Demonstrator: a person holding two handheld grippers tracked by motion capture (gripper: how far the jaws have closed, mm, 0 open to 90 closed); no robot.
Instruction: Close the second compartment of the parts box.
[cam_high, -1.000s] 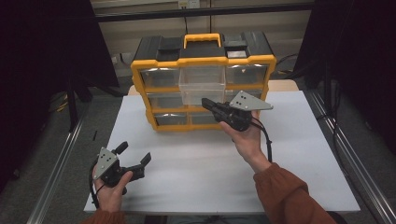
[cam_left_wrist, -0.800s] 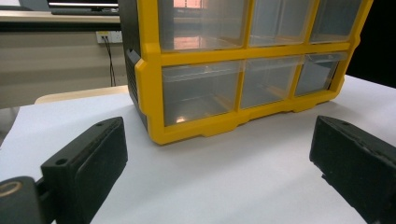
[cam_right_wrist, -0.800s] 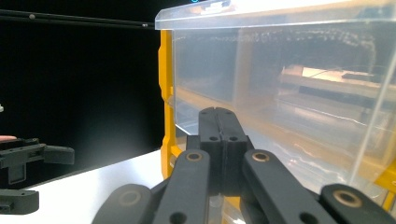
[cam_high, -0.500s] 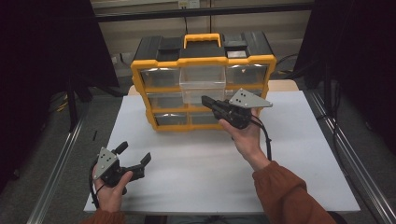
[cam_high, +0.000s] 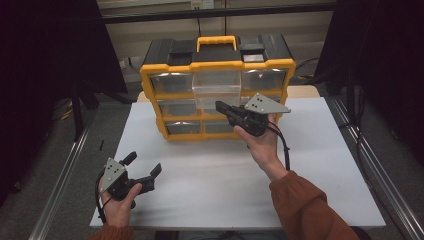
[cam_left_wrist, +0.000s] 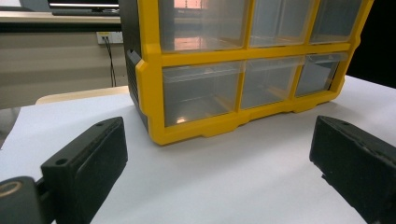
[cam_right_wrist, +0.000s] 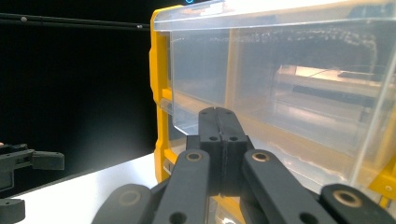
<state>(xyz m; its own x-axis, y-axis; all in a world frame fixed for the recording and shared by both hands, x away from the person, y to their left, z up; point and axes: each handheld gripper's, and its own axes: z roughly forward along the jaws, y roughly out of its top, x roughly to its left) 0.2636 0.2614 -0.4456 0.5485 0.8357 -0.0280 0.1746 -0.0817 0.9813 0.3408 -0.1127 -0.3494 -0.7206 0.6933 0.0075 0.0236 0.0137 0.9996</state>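
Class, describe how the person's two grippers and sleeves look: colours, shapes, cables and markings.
Both the left gripper and the right gripper are black, each topped by a grey three-cornered plate with small holes and trailing a black cable. Their fingers are blocky, matte black, with round screw holes. The sleeves are rust orange.

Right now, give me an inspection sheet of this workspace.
Surface: white table top, bare in front of the cabinet.
Job's things: yellow drawer cabinet stands upright at the back; its clear top middle drawer is pulled partway out.
Clutter: nothing seen.
Grippers: right gripper has its jaws together, tips just below the pulled-out drawer, contact unclear; left gripper is open, low over the table's near left, holding nothing.
Cables: black cable trails from the right gripper along the wrist; another loops under the left hand.
Surroundings: metal rails beside the table, dark curtains either side, pale wall behind.
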